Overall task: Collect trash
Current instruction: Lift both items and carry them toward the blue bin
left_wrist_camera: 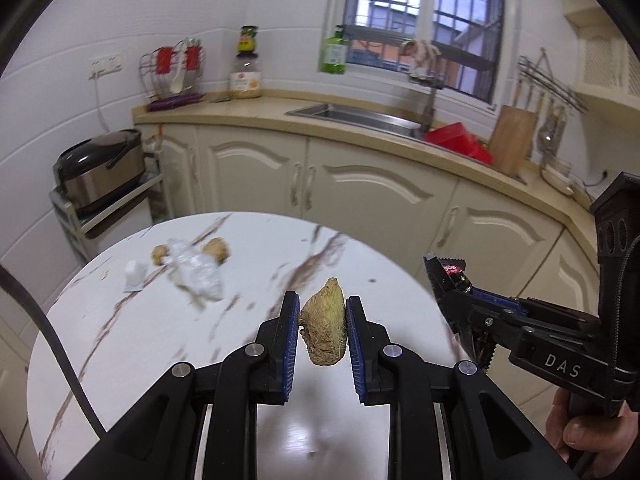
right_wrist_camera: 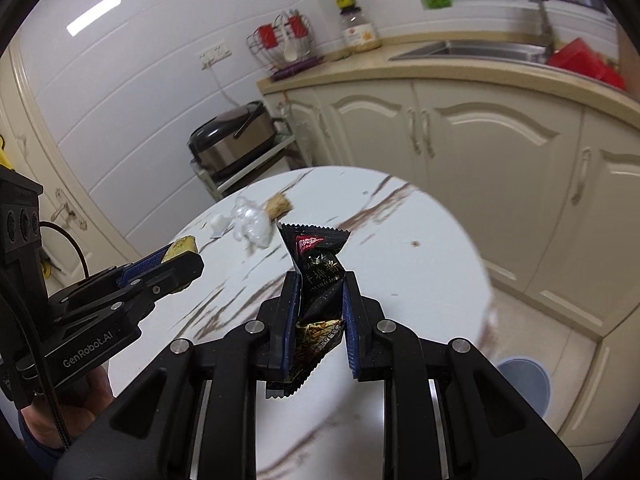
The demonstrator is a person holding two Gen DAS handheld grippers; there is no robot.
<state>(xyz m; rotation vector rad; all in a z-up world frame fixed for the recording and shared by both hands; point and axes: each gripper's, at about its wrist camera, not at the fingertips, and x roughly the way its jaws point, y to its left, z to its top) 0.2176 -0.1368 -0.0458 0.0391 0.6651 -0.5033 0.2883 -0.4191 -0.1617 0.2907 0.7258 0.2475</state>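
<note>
While the left claw grips a fibrous scrap, the right claw pinches a black wrapper — lettering partly hidden.

My left wrist camera looks forward along its fingers, close above the near edge of the round table, toward the sink counter. My right wrist camera sits equally low, facing the table's far left edge. Both share the tabletop, cabinets and rice cooker.
</note>
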